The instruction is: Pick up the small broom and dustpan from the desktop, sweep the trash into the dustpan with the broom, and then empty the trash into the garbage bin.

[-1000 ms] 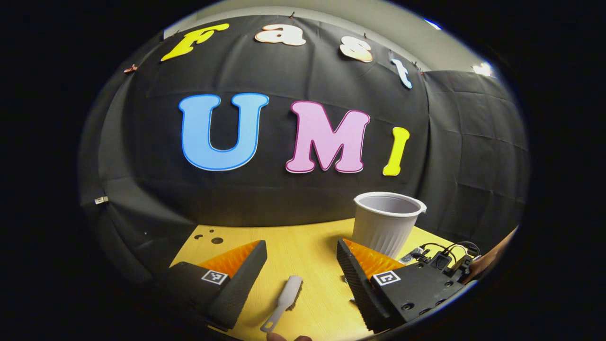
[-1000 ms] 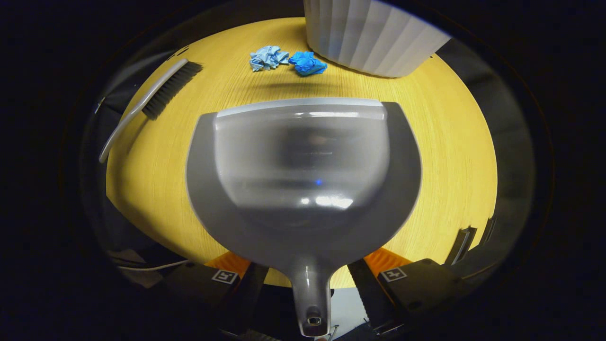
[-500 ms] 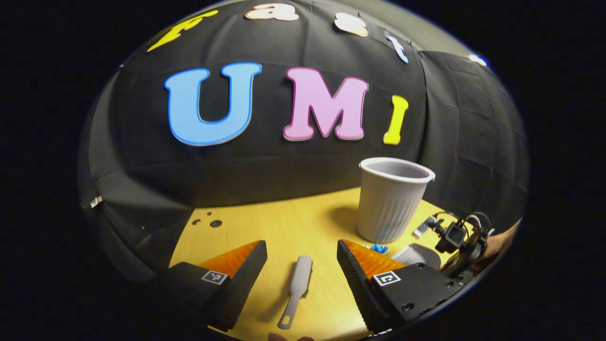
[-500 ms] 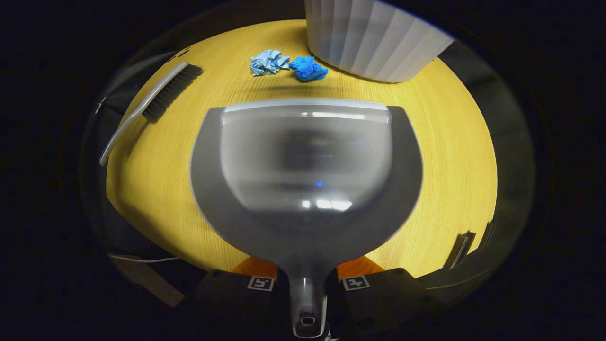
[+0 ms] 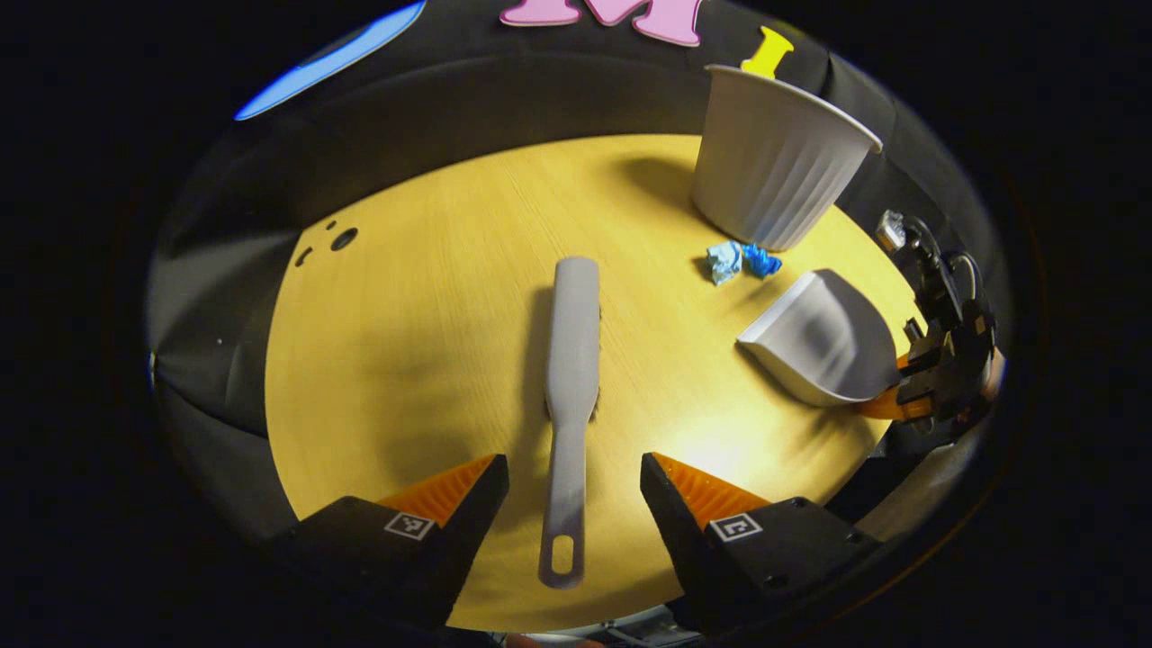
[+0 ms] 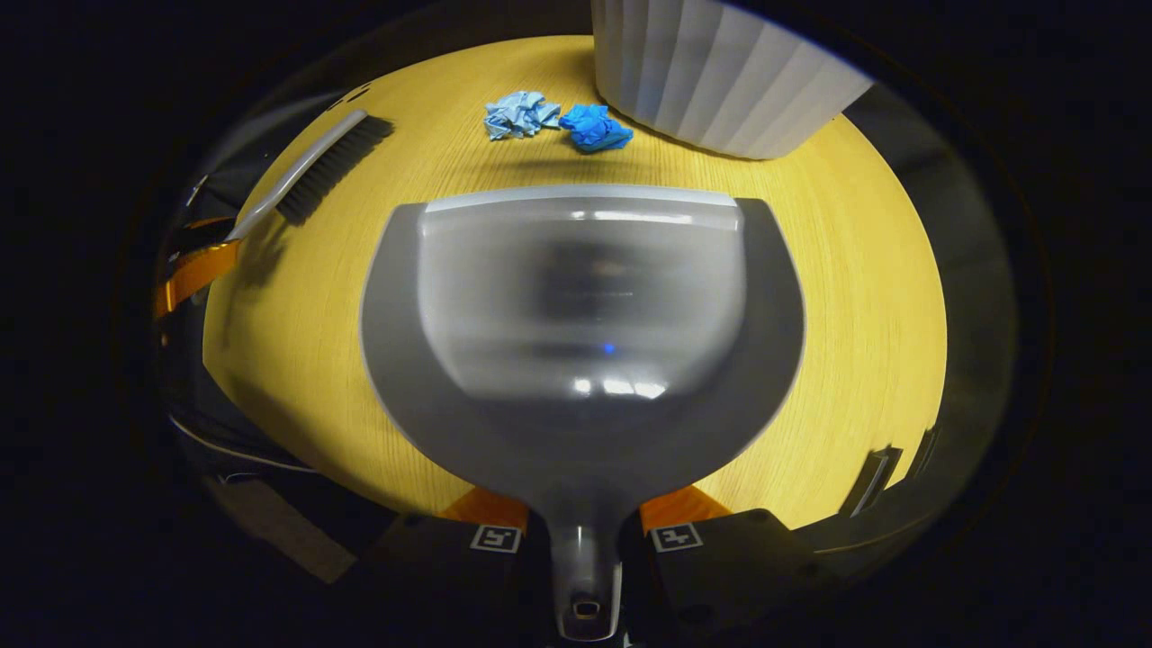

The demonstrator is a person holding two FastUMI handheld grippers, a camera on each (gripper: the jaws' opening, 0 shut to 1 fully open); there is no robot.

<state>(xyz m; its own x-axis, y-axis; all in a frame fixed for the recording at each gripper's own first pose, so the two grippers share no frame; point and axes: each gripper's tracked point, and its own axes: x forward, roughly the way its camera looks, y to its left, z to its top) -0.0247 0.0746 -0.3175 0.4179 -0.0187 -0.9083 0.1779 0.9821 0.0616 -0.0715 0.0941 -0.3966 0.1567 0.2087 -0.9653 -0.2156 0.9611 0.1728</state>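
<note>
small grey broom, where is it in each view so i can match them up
Left gripper view: the small grey plastic broom lies lengthwise at centre on the yellow wooden desktop, its handle end between the open tongs.
Right gripper view: the same broom lies at upper left, dark bristles showing.
Shared landmark: the white ribbed plastic bin, with two blue crumpled paper scraps beside it.

- A staged recording booth, not a lived-in room: black cloth wall (image 5: 504,99) hangs close behind a yellow wood-grain desk (image 5: 432,342).
- Props are few: a ribbed white bin (image 5: 778,166), crumpled blue paper scraps (image 5: 740,261), a small broom (image 5: 572,360), a grey dustpan (image 6: 580,333).
</note>
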